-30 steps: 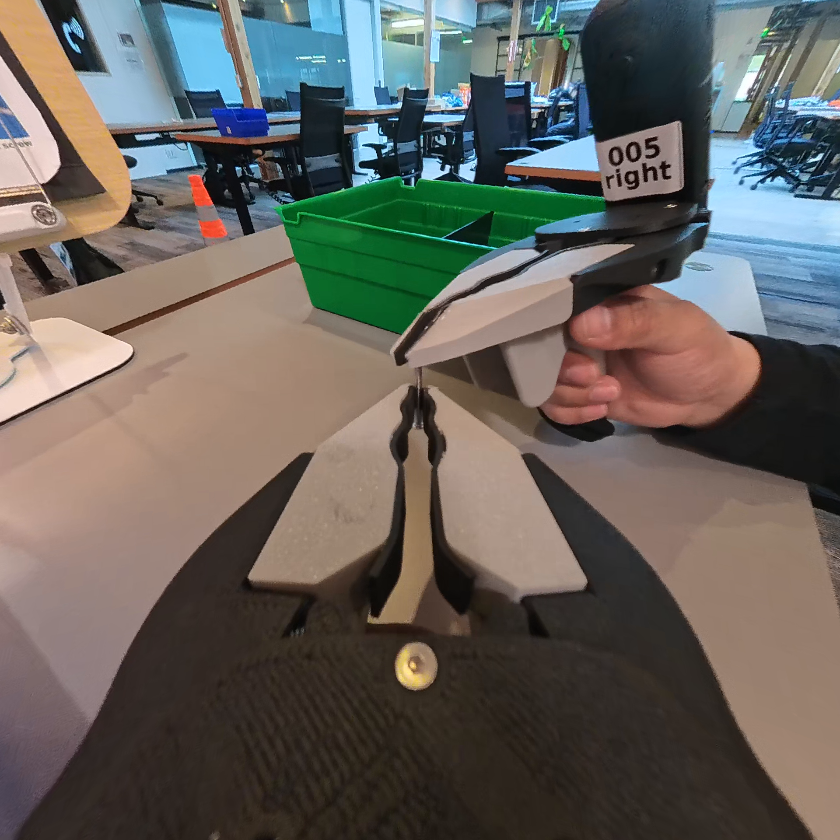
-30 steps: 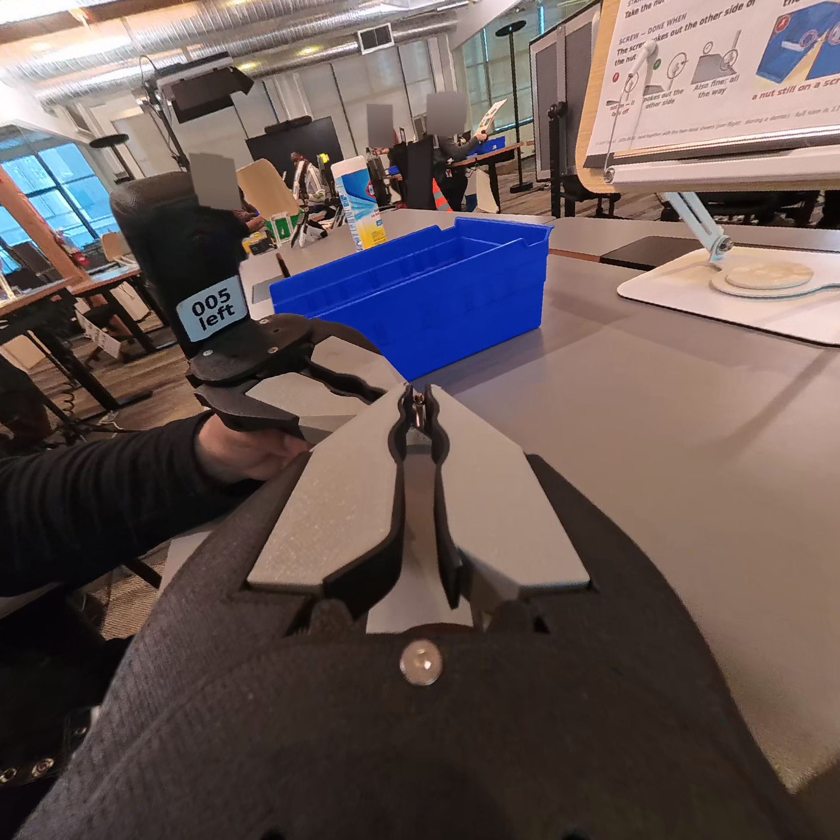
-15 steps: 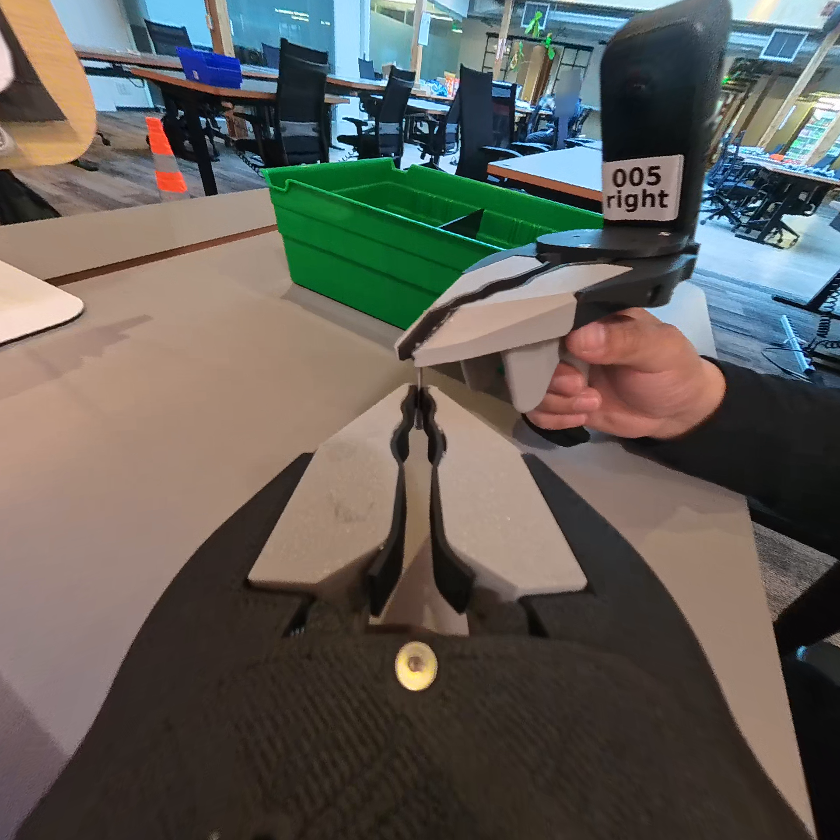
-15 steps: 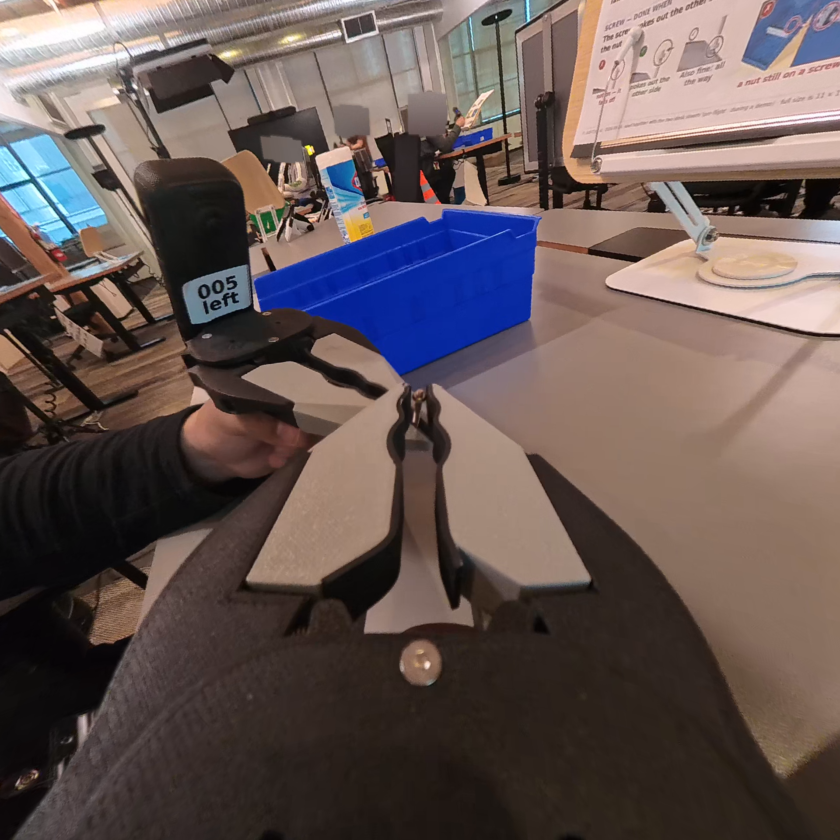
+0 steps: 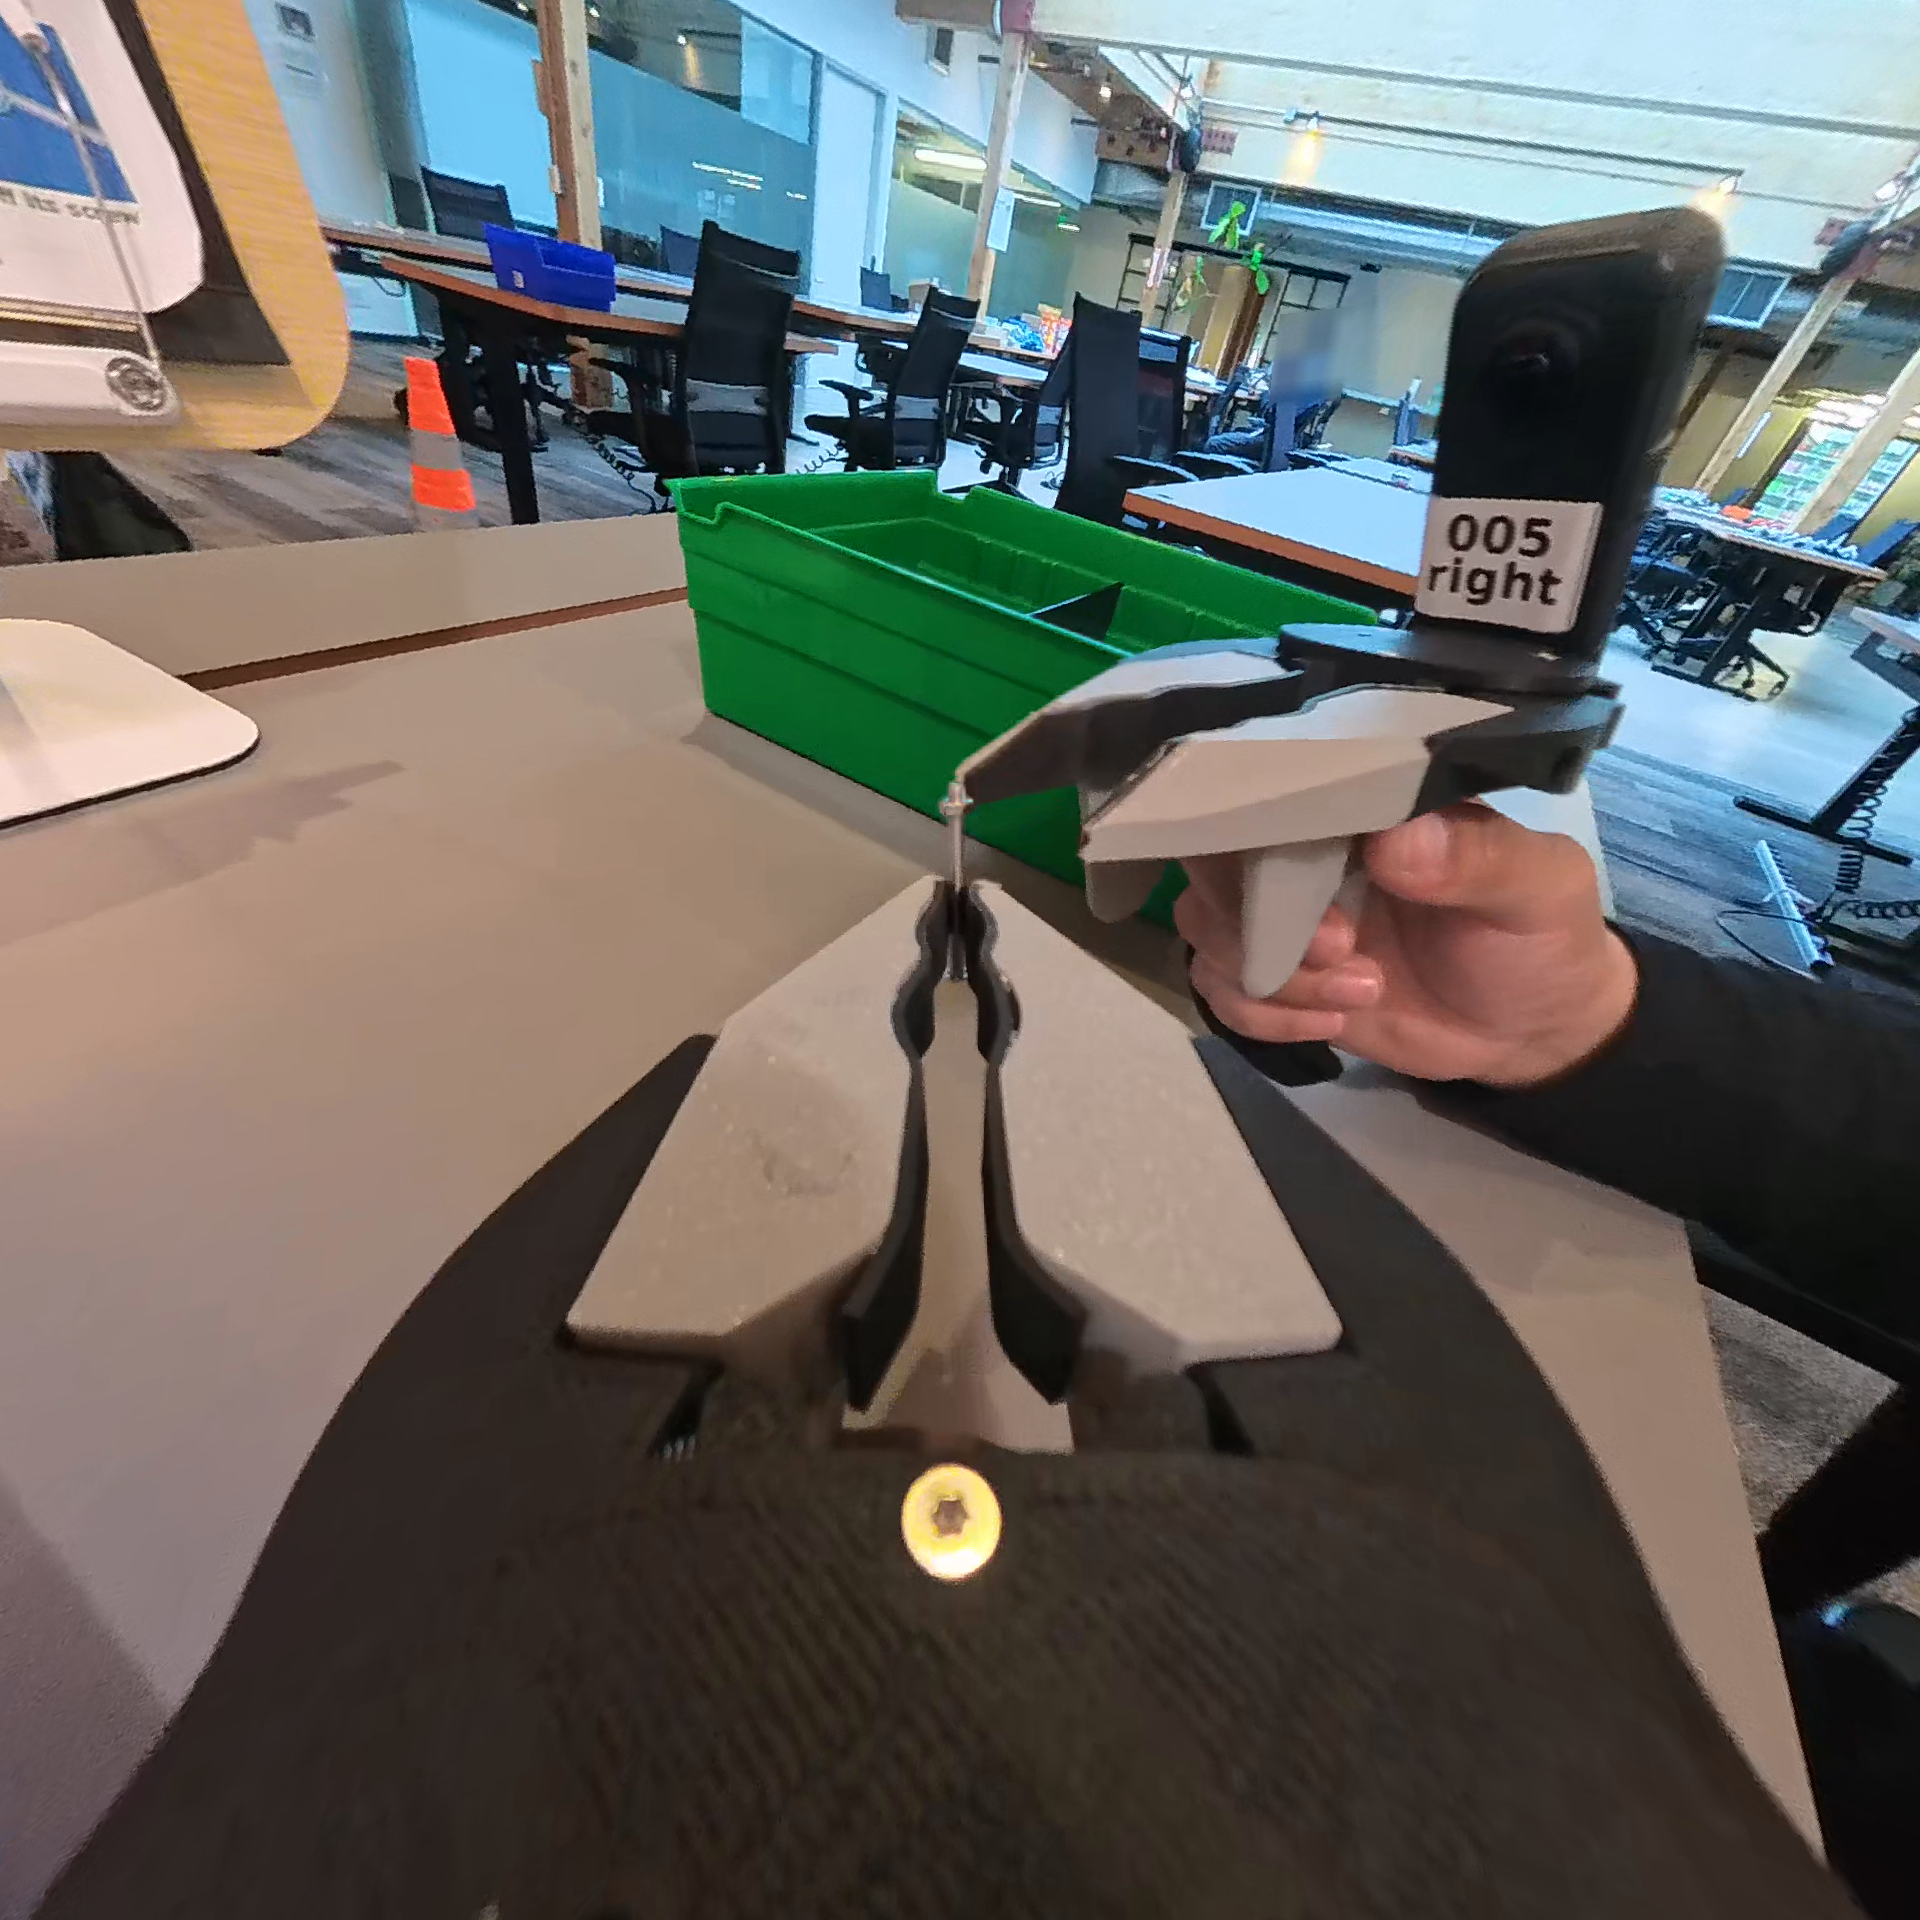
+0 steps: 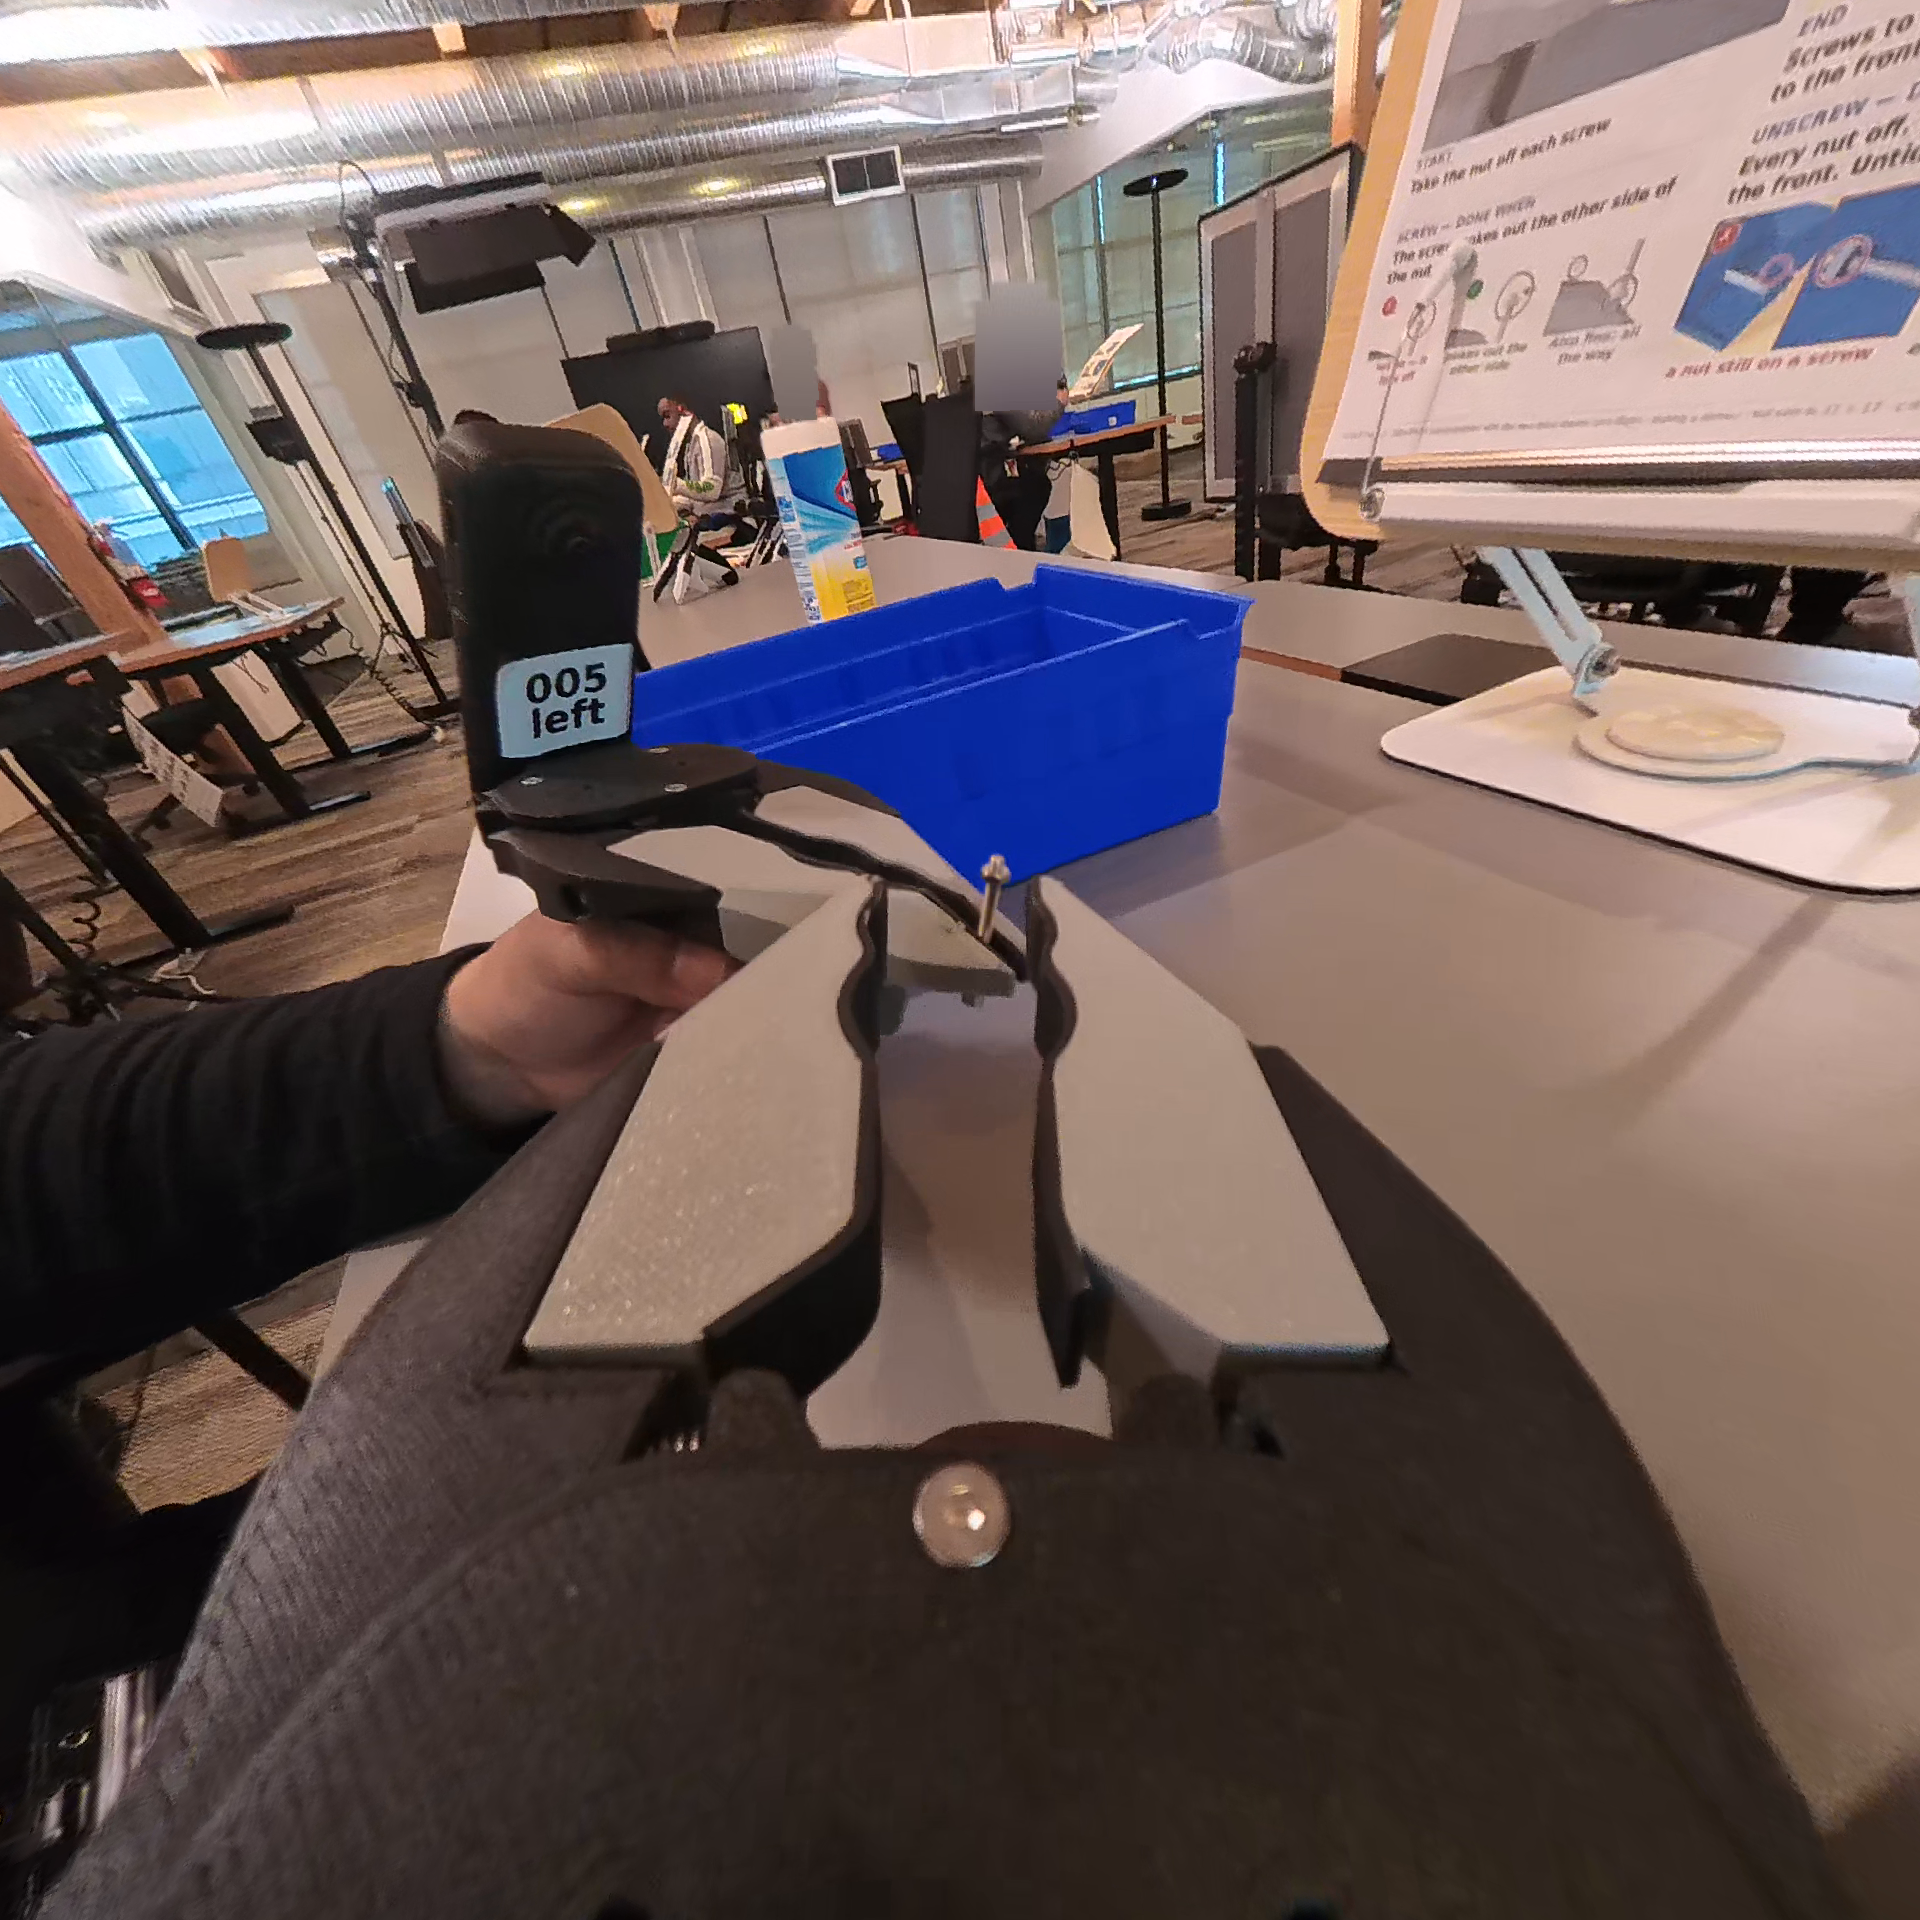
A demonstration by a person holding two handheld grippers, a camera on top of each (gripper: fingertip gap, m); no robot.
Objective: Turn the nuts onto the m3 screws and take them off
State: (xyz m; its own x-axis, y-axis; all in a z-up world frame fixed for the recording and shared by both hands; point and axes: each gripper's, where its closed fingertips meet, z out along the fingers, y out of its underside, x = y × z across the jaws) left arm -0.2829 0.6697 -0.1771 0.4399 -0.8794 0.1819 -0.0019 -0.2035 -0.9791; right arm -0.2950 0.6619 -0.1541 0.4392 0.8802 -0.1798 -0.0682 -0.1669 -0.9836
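My left gripper (image 5: 954, 920) is shut on a thin M3 screw (image 5: 954, 868) and holds it upright above the grey table (image 5: 416, 987). A small nut (image 5: 954, 805) sits at the screw's top end. My right gripper (image 5: 1029, 810) is open, with one fingertip right beside the nut. In the right wrist view the screw (image 6: 989, 899) stands between my right gripper's (image 6: 951, 920) spread fingers, nearer the right finger (image 6: 1049, 935). It rises from the tip of my left gripper (image 6: 1003, 951), which comes in from the left.
A green bin (image 5: 883, 665) stands just behind the grippers. A blue bin (image 6: 987, 727) stands on the table's other side. A document stand's white base (image 6: 1662, 748) sits at the back, also in the left wrist view (image 5: 94, 717). A wipes canister (image 6: 821, 520) stands behind the blue bin. Only a small space, under 4 cm, lies between the two pairs of fingers.
My right gripper was shut on the top of the screw and has opened, letting go of the nut. My left gripper still holds the screw in about the same place.
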